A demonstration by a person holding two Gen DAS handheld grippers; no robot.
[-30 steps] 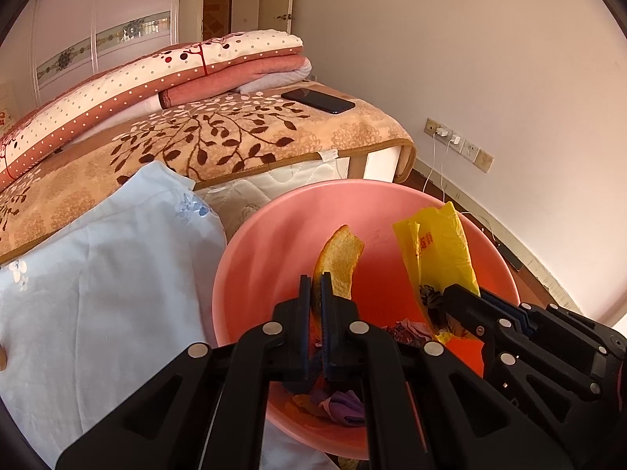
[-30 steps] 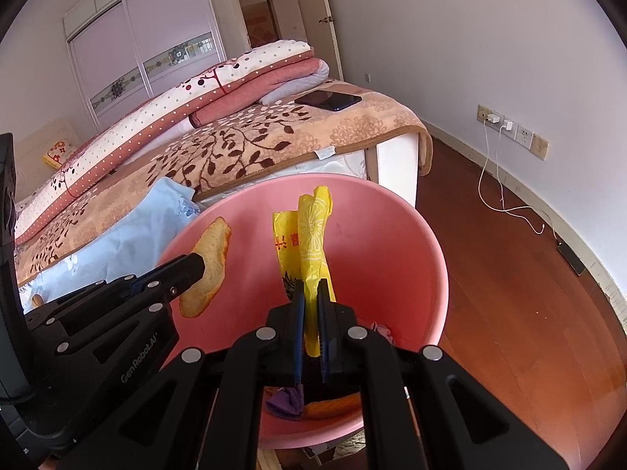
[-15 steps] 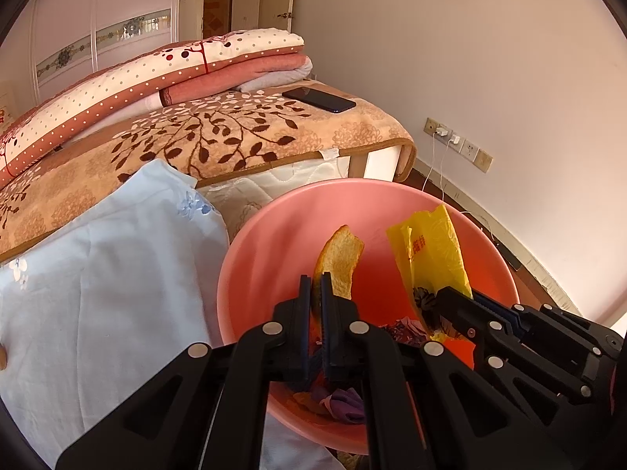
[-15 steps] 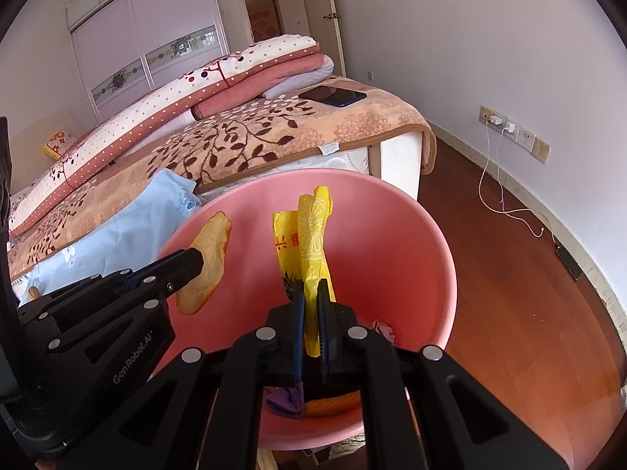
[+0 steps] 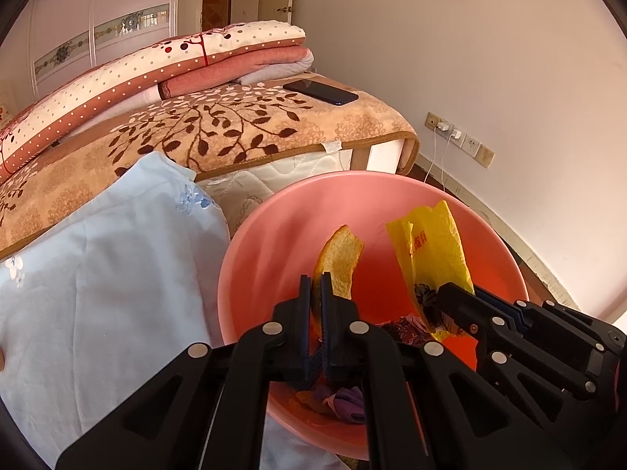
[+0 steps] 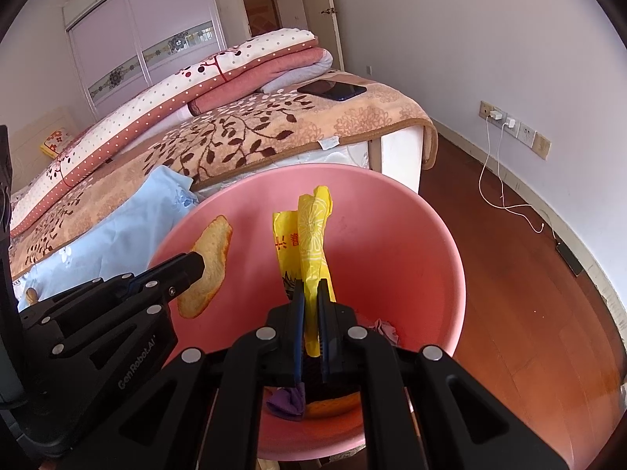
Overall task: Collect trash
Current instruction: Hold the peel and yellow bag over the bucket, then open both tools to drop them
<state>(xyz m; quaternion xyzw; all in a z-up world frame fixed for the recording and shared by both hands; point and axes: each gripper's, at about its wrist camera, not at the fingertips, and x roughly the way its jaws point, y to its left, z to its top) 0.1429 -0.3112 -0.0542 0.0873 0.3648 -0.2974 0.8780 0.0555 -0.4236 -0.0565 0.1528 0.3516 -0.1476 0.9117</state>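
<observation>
Nothing has shifted: we keep both grippers over the round pink plastic basin (image 6: 439, 243). Our left gripper (image 5: 316, 286) clamps the light, curled orange peel (image 5: 340, 260) low; our right gripper (image 6: 308, 293) pinches the crinkly, slippery yellow plastic wrapper (image 6: 309, 235) at its base.

Smooth plastic basin (image 5: 497, 246), glossy wrapper (image 5: 435, 250)

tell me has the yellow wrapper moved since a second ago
No. The yellow wrapper, clamped in the shut right gripper, keeps its place below the pink basin's far rim.
</observation>
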